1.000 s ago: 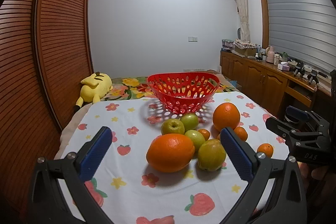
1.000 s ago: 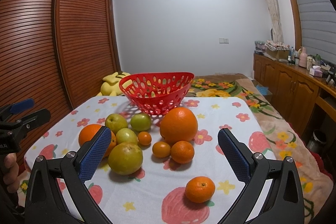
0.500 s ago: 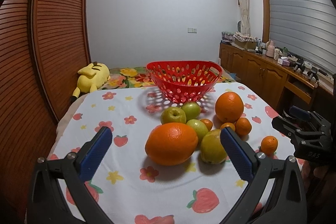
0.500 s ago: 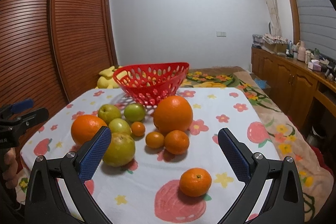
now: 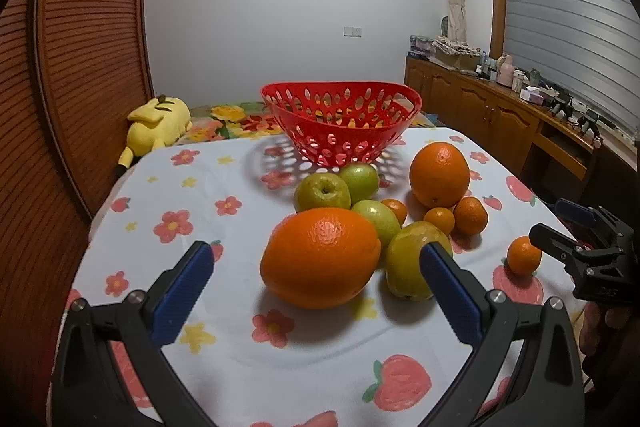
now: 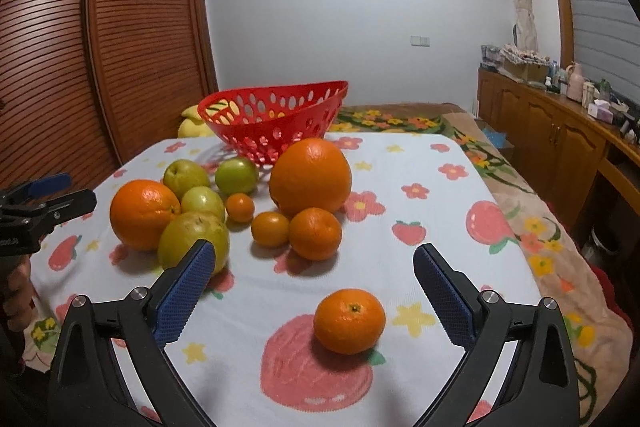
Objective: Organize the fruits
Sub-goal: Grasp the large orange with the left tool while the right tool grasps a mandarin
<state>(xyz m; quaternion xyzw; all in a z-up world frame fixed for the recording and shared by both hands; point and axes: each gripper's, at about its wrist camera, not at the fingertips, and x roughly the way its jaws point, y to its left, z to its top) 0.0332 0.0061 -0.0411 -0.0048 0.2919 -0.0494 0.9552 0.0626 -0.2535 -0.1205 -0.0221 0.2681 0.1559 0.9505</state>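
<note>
A red perforated basket [image 5: 340, 125] [image 6: 272, 121] stands at the far side of the table. In front of it lie two big oranges [image 5: 320, 257] [image 6: 310, 177], several green fruits [image 5: 322, 193] [image 6: 194, 237] and small tangerines [image 6: 316, 233]. My left gripper [image 5: 316, 287] is open, its fingers on either side of the nearest big orange and just short of it. My right gripper [image 6: 314, 285] is open, with a lone tangerine [image 6: 349, 321] [image 5: 524, 255] lying between its fingers. Nothing is held.
The table wears a white cloth [image 5: 224, 227] printed with flowers and strawberries. A yellow plush toy [image 5: 158, 123] lies on the bed behind. Wooden slatted doors [image 6: 100, 47] stand left, a wooden cabinet [image 6: 560, 131] right. A hand [image 6: 18, 291] holds the other gripper.
Both grippers have come lower and closer to the fruit. The big orange now sits larger between the left fingers, and the lone tangerine lies further in between the right fingers.
</note>
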